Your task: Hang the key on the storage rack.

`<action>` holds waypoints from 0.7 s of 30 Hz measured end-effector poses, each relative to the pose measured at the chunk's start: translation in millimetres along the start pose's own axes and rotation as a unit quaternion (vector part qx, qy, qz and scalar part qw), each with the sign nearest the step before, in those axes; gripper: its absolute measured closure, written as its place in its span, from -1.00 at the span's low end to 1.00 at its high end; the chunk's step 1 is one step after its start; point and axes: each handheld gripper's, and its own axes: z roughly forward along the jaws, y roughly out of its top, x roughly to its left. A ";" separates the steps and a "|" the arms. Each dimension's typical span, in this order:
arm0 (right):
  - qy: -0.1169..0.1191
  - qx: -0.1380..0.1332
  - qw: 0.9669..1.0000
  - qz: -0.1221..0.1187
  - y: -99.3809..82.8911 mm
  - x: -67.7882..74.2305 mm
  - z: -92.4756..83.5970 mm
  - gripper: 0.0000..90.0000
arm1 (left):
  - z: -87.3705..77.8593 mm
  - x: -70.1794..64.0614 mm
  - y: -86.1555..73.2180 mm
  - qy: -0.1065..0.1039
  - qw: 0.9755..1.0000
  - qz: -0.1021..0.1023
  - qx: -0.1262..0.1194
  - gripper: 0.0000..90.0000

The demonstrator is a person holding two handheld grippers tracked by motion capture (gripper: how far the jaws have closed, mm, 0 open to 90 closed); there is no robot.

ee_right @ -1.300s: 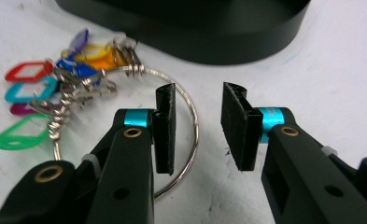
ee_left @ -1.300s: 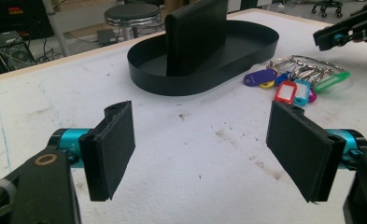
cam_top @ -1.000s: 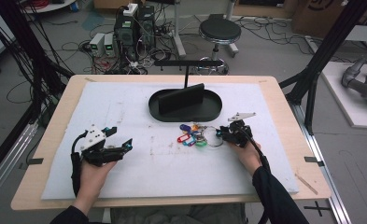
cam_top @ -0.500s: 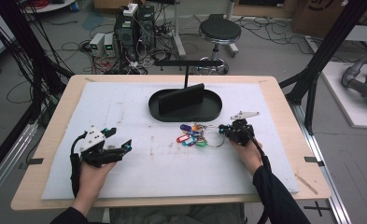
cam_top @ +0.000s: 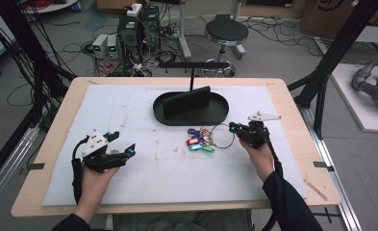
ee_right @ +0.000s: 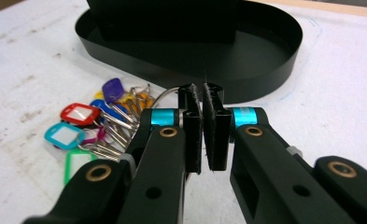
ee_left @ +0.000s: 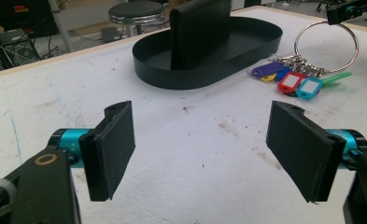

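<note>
The person sits at the near side of the table (cam_top: 292, 120), with both forearms coming over its front edge. The right forearm, in a dark sleeve, goes forward and a little inward. The right hand (cam_top: 259, 156) holds the right gripper (cam_top: 234, 129) pointing to the left, toward the middle of the table. Its fingers (ee_right: 190, 126) have just been closing and are now pressed together on the wire of the large key ring (cam_top: 222, 135). In the left gripper view, the ring (ee_left: 328, 44) stands nearly upright, gripped at its upper edge, and the lower part hangs toward the bunch.

The keys with coloured tags (cam_top: 198, 141) hang from this ring and lie on the white mat (cam_top: 129, 110), just in front of the black oval tray (cam_top: 215, 115), near it but not touching it. A red tag (ee_right: 78, 113) and a light blue tag (ee_right: 63, 135) lie side by side.

The left hand (cam_top: 93, 185) lies low over the left part of the mat, well apart from the keys. The left gripper (cam_top: 121, 153) points to the right, about level with the table. Its fingers (ee_left: 111, 149) are spread wide with nothing between them.
</note>
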 end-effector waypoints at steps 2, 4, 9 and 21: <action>0.004 -0.007 1.000 0.001 0.7 1.2 -0.7 0.95 | 0.3 -0.2 0.0 0.000 1.000 0.000 -0.001 -0.47; 0.010 -0.011 1.000 0.003 1.2 2.7 -1.6 0.95 | 0.5 0.0 -0.1 -0.001 1.000 0.001 0.000 -0.47; 0.026 -0.022 0.999 0.009 3.1 8.6 -2.9 0.94 | 0.4 -0.4 0.0 -0.001 1.000 0.000 -0.002 -0.47; 0.050 -0.003 0.999 0.015 1.6 21.1 2.6 0.91 | 1.1 -1.4 0.3 -0.006 1.000 0.004 -0.002 -0.47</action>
